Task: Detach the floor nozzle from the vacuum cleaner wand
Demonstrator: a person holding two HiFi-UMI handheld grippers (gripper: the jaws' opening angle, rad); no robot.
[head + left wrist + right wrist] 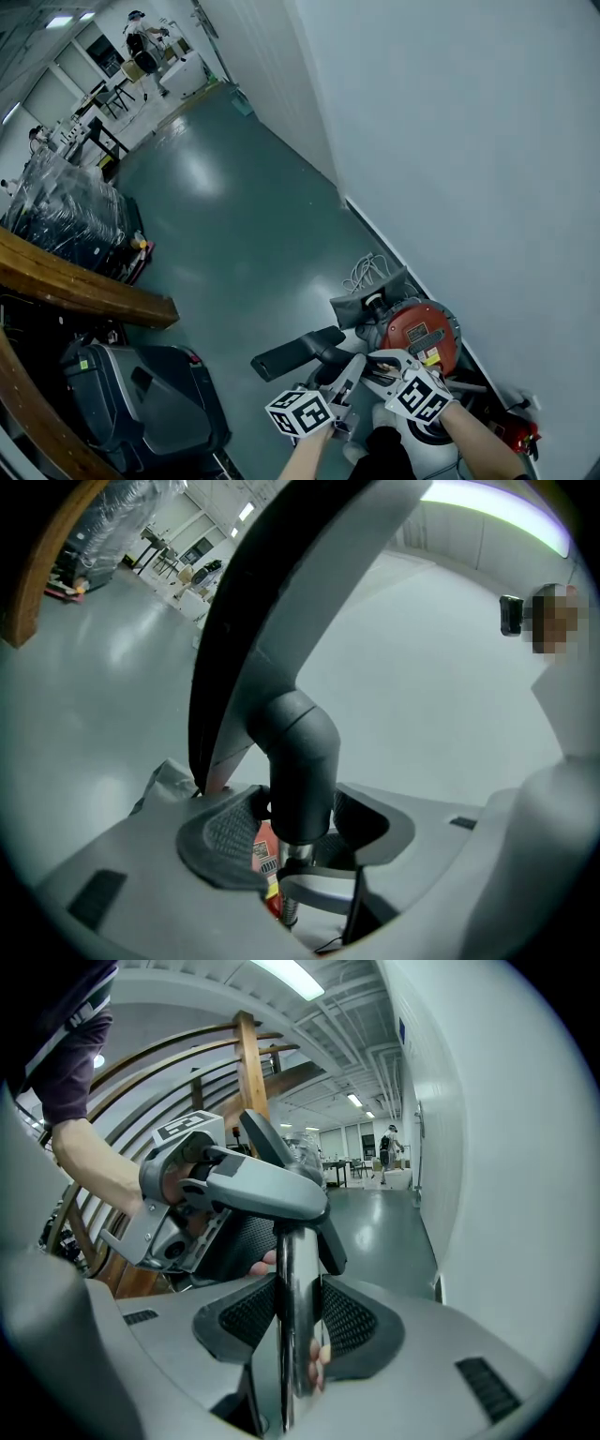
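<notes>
The black floor nozzle (295, 352) lies on the green floor beside the red canister vacuum (422, 333). In the left gripper view its dark grey elbow neck (300, 752) stands between the jaws of my left gripper (295, 822). The jaws are spread wide, with a dark gap beside the right pad (366, 822). A bit of chrome wand (292, 864) shows under the neck. My right gripper (286, 1312) is shut on the chrome wand (295, 1288), both ribbed pads tight against it. From there my left gripper (187, 1204) shows just ahead at the nozzle's grey joint (272, 1190).
A white wall (469, 141) runs close on the right, with a coiled white cord (366, 272) at its foot. A wooden rail (75, 286) and a black case (141, 394) stand at the left. A wrapped pallet (66, 206) and a distant person (141, 42) are beyond.
</notes>
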